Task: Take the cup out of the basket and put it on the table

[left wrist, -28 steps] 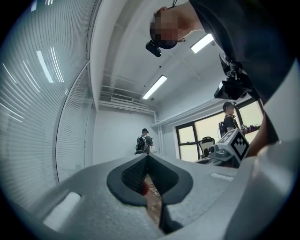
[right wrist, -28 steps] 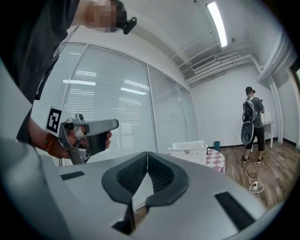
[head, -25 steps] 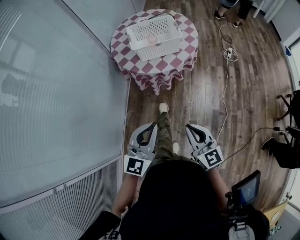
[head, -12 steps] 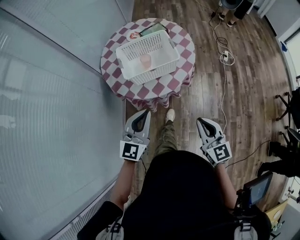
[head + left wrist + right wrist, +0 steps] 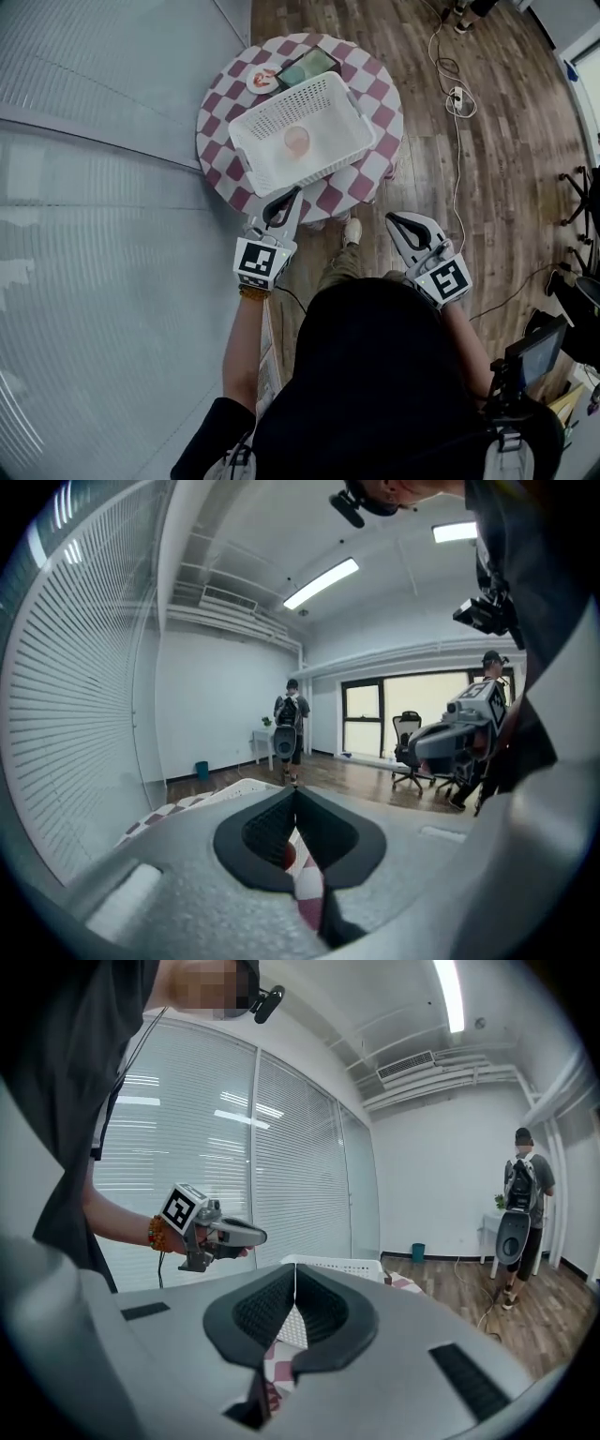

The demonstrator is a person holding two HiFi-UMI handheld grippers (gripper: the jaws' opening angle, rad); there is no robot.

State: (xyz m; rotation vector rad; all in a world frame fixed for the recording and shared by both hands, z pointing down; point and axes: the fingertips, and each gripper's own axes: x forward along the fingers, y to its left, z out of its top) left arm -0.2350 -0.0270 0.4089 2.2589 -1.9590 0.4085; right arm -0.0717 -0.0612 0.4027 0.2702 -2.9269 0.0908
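Note:
A pink cup (image 5: pixel 296 141) stands inside a white lattice basket (image 5: pixel 342 101) on a round table with a red-and-white checked cloth (image 5: pixel 377 91). My left gripper (image 5: pixel 293 192) is shut and empty, its tip over the table's near edge, just short of the basket. My right gripper (image 5: pixel 391 217) is also shut and empty, off the table's near right side above the floor. In the left gripper view the shut jaws (image 5: pixel 295 790) frame a strip of checked cloth. The right gripper view shows the basket (image 5: pixel 339 1265) beyond the shut jaws (image 5: pixel 294 1270), and the left gripper (image 5: pixel 221 1233) to the left.
A small plate (image 5: pixel 262 79) and a dark tablet (image 5: pixel 307 66) lie behind the basket. A glass wall with blinds (image 5: pixel 103 187) runs along the left. Cables and a power strip (image 5: pixel 457 97) lie on the wooden floor to the right. A person (image 5: pixel 523 1211) stands far across the room.
The table and basket have come much nearer in the head view as I walked up. Both grippers rose forward; the left tip now reaches the table's edge.

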